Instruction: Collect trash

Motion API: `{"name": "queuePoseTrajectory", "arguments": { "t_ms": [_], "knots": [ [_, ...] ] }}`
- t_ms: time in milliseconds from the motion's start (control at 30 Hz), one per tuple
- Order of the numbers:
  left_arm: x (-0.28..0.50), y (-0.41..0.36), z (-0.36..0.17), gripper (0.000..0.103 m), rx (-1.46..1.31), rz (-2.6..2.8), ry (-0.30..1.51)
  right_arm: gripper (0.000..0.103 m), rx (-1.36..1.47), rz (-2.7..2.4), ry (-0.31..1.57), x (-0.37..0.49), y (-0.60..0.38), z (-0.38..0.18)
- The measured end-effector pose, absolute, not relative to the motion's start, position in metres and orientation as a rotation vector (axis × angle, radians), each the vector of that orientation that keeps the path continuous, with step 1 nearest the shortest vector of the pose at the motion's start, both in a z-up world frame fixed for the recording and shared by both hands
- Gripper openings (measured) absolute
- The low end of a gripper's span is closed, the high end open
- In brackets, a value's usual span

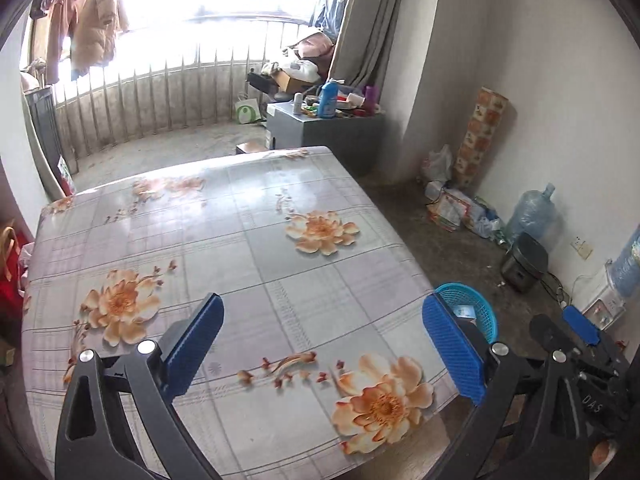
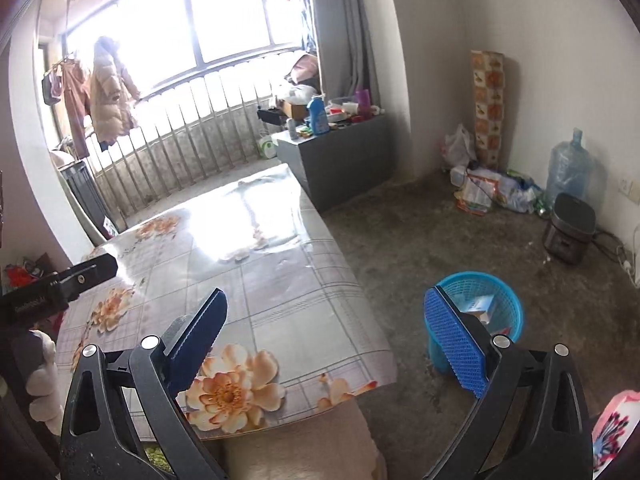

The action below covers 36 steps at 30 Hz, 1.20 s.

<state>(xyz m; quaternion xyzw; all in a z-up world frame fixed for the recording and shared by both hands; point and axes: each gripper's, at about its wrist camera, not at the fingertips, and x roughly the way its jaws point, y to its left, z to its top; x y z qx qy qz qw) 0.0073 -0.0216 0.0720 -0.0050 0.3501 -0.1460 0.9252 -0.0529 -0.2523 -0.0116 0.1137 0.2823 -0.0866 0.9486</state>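
Left claw (image 1: 322, 346): jaws wide apart, nothing between them, hovering over the floral tabletop (image 1: 248, 232). No trash visible on the tabletop in either view.

Right claw (image 2: 325, 342): also spread wide and empty, straddling the tabletop's near corner and the floor.

Blue mesh basket (image 2: 502, 300) sits on the floor just off the tabletop's right side; a small box or carton already lies inside, type unreadable. Looks like the table pass is done or nearly so.

Further right, a loose heap of wrappers and bags (image 2: 492, 192) lies against the wall, well apart from the basket. Judgement: if that's the next target, take one piece per grasp, pinch crumpled edges, and release low over the basket's mouth so light pieces don't drift out.
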Motion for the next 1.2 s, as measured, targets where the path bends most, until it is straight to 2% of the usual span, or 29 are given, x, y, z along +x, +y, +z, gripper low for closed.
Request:
{"name": "queuePoseTrajectory", "arguments": {
  "t_ms": [100,367,600,767,1200],
  "knots": [
    [-0.007,-0.01,0.063,0.097,0.008,-0.246,0.695,0.095,0.177,-0.164,0.536,-0.054,-0.237,-0.011],
    [-0.032,0.005,0.035,0.097,-0.013,-0.151,0.774,0.095,0.075,-0.177,0.521,-0.057,-0.209,-0.022],
    [-0.035,0.001,0.02,0.097,0.004,-0.116,0.825,0.095,-0.068,-0.261,0.686,-0.064,-0.208,-0.051],
    [-0.035,-0.015,0.018,0.097,0.055,-0.161,0.835,0.095,-0.015,-0.296,0.792,-0.073,-0.221,-0.068],
    [-0.037,-0.04,0.006,0.097,0.162,-0.196,0.883,0.095,0.041,-0.36,0.883,-0.083,-0.243,-0.084]
  ]
}}
